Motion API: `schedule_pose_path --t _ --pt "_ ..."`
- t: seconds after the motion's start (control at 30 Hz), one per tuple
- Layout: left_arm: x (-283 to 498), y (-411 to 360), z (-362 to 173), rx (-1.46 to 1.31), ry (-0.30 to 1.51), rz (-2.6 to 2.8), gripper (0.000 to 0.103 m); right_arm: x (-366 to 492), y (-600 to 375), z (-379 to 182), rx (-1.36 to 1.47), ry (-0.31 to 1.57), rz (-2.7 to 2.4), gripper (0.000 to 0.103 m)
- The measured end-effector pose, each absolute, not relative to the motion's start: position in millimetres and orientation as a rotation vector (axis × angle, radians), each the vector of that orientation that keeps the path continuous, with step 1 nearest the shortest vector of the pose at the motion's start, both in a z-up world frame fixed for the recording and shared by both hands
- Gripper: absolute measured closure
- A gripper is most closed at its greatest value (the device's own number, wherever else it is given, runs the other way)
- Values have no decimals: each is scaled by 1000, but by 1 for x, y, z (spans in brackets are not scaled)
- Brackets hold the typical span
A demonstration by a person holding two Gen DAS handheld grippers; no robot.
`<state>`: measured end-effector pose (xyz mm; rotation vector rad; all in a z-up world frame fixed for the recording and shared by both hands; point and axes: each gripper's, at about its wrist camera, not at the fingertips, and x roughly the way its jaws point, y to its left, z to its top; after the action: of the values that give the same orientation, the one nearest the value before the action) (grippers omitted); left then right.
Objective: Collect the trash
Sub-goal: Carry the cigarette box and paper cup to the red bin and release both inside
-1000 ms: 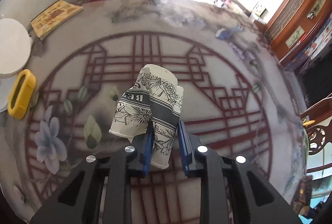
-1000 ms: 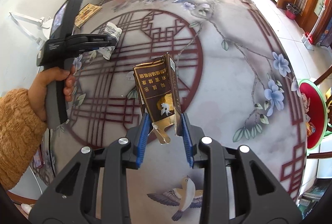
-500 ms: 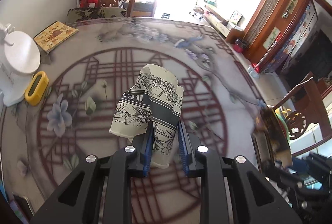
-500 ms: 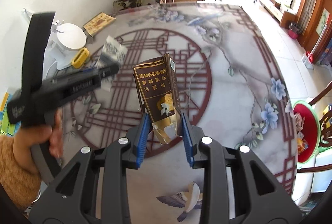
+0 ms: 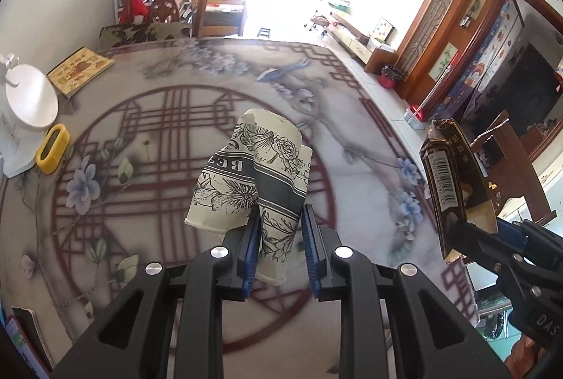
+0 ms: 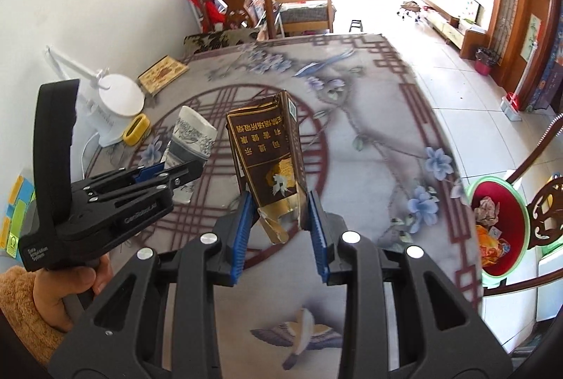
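With the left hand-held gripper [image 5: 279, 250] clamped on a crushed paper cup [image 5: 251, 180] and the right hand-held gripper [image 6: 279, 231] clamped on a torn cigarette pack [image 6: 269, 162], both above the tabletop [image 5: 352, 175], either flimsy piece could slip from its shallow pinch and drop.

The right hand-held gripper [image 6: 278, 224] clamps a torn brown cigarette box [image 6: 269, 161] upright between its blue pads, above the flower-patterned bench [image 6: 369, 147]. To the left, the left hand-held gripper [image 6: 176, 173], held by a hand [image 6: 67, 287] in a fuzzy orange sleeve [image 6: 17, 308], pinches a crumpled printed paper cup [image 6: 191, 140]. A yellow object [image 6: 136, 130] lies beside a white lamp base [image 6: 119, 96].
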<state>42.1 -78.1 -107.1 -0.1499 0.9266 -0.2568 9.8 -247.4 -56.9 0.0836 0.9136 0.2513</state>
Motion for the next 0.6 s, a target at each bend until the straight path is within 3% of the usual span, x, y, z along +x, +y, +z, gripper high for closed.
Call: schedule_pose_path --t 0.6 --pt "24 -167 -85 -208 895 -154 82 27 -350 -55 110 901 352 72"
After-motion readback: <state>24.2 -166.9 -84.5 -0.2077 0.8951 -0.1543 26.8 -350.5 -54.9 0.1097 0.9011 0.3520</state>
